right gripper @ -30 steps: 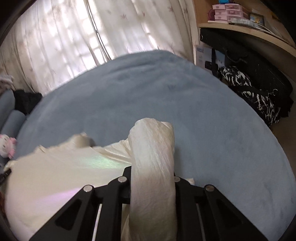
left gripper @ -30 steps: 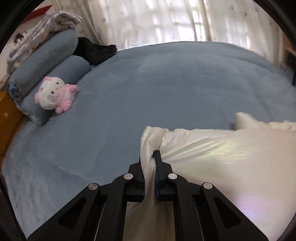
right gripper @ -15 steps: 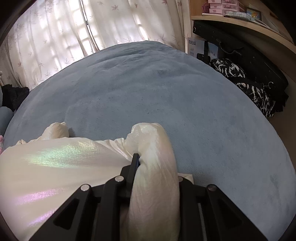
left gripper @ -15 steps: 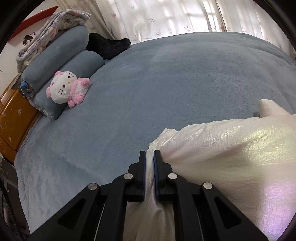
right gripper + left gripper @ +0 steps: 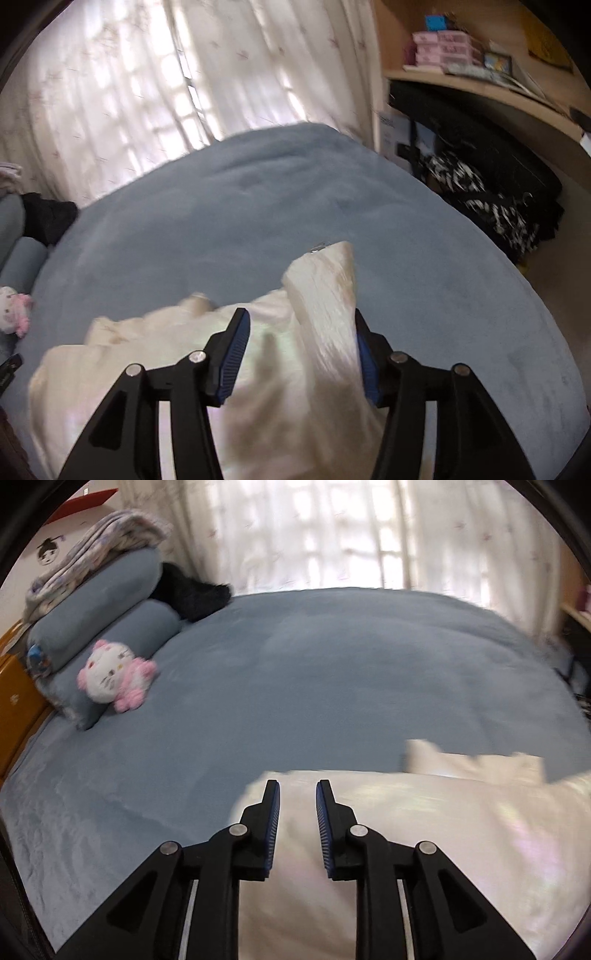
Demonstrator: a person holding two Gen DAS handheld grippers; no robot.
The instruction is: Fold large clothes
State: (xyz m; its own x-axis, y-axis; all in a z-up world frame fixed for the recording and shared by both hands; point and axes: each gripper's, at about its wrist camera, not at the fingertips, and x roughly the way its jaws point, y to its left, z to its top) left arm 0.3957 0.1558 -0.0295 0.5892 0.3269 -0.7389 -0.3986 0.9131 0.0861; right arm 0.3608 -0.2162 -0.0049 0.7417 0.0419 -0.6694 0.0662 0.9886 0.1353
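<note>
A shiny cream-white garment lies on the blue bed, filling the lower right of the left wrist view. My left gripper is open just above its near-left edge, with nothing between the fingers. In the right wrist view the same garment lies below, with a bunched fold rising between the fingers. My right gripper is open wide around that fold, not clamping it.
Two blue bolster pillows, a pink-and-white plush cat, a folded patterned blanket and a dark garment sit at the bed's far left. Curtains hang behind. A desk with dark bags stands right of the bed.
Both grippers were shut on the garment's edges; now both have opened and let go. The garment has dropped onto the bed and both views have lifted slightly.
</note>
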